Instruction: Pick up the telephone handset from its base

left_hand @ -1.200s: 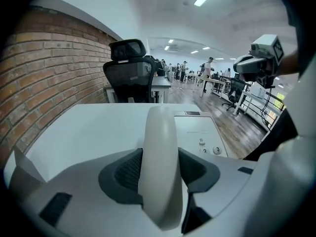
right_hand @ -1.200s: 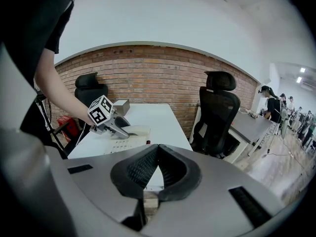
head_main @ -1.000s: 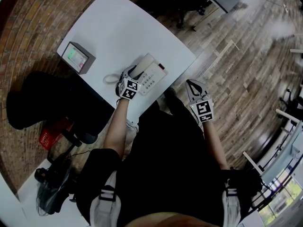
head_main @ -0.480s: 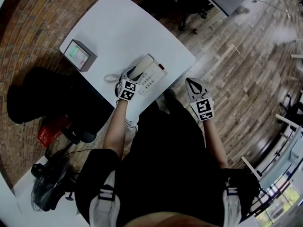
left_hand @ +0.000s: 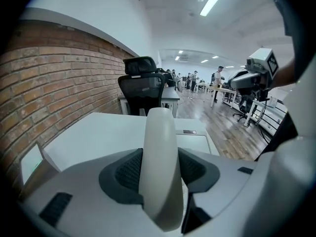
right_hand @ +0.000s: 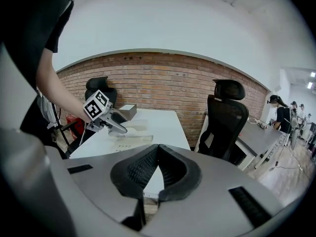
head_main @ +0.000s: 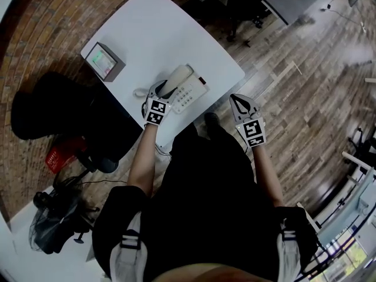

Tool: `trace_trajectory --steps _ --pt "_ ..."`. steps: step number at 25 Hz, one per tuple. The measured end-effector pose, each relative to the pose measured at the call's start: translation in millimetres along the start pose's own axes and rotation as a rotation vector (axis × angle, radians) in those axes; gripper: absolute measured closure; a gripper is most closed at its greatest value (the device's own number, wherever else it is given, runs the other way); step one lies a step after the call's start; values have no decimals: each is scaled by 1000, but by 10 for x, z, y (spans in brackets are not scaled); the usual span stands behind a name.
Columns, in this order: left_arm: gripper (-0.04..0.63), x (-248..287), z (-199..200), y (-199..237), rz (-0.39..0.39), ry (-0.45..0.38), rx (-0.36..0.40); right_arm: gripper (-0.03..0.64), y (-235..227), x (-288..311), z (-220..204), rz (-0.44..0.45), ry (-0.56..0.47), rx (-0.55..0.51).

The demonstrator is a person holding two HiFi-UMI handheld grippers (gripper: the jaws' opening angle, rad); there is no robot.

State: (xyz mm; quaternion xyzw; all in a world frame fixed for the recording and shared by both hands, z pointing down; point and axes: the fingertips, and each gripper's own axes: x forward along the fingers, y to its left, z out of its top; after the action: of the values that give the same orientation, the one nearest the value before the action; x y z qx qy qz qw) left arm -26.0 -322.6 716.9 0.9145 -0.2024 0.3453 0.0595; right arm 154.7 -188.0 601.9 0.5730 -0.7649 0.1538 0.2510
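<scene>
**Office, white desk (head_main: 147, 34) by a brick wall (left_hand: 59, 83): handset (left_hand: 159, 147) in left tongs (head_main: 164, 89)**

Item: handset, cream. It is pinched toward its near end between the pads of the left tongs and runs out ahead of them. It lies over the base (head_main: 191, 93), close to the desk's front corner. Whether it is clear of the cradle cannot be told.

Step, as judged: lifting off. This is best done by raising it straight up with the pinch unchanged and the wrist steady, so the far end does not swing. Leave slack in the cord (head_main: 138, 92) so the base is not dragged.

Left arm: forearm stretched over the desk edge, tongs tipped forward and down.

Right tongs (right_hand: 157, 151): pressed together, holding nothing, off the desk over the wood floor (head_main: 294, 98). Elbow bent, pointing forward and down.

Also: small green-screened box (head_main: 102, 62), well apart from the base at the desk's left.
</scene>
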Motion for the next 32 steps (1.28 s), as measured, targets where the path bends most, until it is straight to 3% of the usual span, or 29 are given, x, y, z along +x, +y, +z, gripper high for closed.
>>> trace_trajectory --steps 18,32 --pt "374 -718 303 -177 135 -143 -96 618 100 -177 3 72 -57 -47" --pt "374 -1401 248 -530 272 -227 -204 618 377 -120 109 237 -116 -135"
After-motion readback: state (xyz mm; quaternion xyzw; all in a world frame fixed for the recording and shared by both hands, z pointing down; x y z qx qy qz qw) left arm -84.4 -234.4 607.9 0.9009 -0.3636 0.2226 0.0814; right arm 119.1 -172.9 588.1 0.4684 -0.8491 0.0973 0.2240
